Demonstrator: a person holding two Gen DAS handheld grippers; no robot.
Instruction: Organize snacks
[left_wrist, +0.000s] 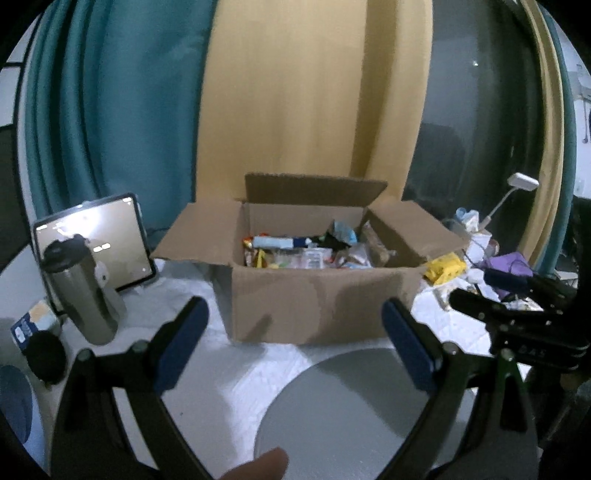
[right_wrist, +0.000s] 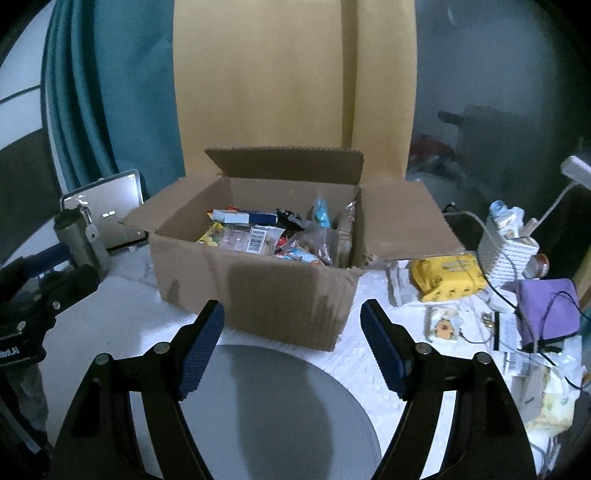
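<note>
Both my grippers, left gripper (left_wrist: 295, 343) and right gripper (right_wrist: 291, 347), jaws released, empty; snack box (right_wrist: 258, 288) at twelve o'clock.

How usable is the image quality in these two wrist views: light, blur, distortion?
Left wrist: dim, soft; fisheye bows the curtain; ceiling lights glare off the tablet. Right wrist: dim too, slightly sharper; a barcode in the cardboard box is visible; dark shadow on the grey disc.

We see a white, quilted-looking table covering (right_wrist: 118, 321) carrying everything; an open brown cardboard box (right_wrist: 266, 291) stands on it, a flat round grey disc (right_wrist: 280, 406) lies just before the box; left stand a steel flask (left_wrist: 83, 291) and a propped tablet (left_wrist: 107, 240); right lie a yellow packet (right_wrist: 447, 282) and a purple pouch (right_wrist: 546, 310).
</note>
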